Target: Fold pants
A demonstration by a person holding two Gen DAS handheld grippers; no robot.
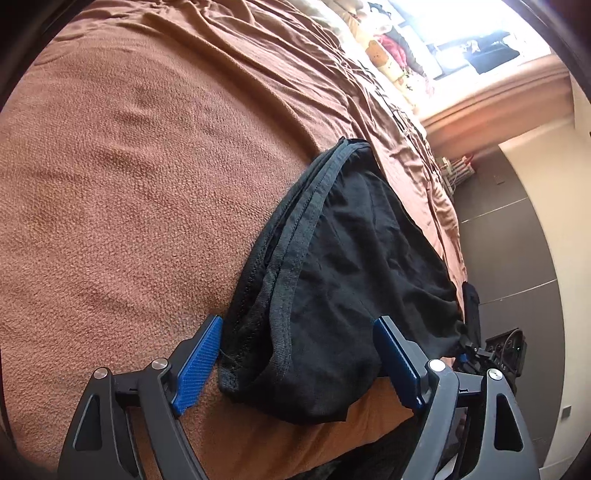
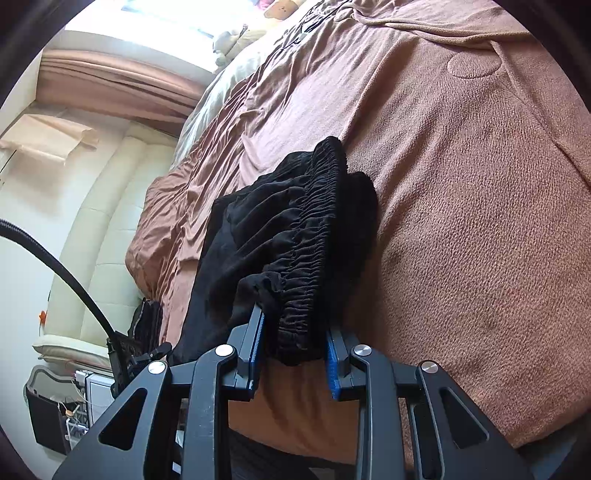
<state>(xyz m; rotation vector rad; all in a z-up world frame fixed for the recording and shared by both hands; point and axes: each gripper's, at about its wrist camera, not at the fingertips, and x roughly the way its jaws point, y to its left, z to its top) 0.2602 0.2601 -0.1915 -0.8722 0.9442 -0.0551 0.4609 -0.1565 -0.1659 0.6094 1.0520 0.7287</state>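
While the right gripper (image 2: pixel 293 354) pinches the bunched elastic waistband (image 2: pixel 314 236) of the black pants (image 1: pixel 351 266), low centre of its frame, the left gripper (image 1: pixel 299 358) stands wide around the hem end w/o pressing it. Pants lie folded on the brown blanket (image 1: pixel 129 184), mid-frame in both views. Risk: lifting w/ only one end held drags the stack, layers slip & fold opens; thick waistband could also slide out of the pads.

I'm over a bed with a brown blanket (image 1: pixel 129 192); bright window (image 1: pixel 461 33) ahead, dark tiled floor (image 1: pixel 498 240) one side, cream padded sofa (image 2: pixel 110 221) the other
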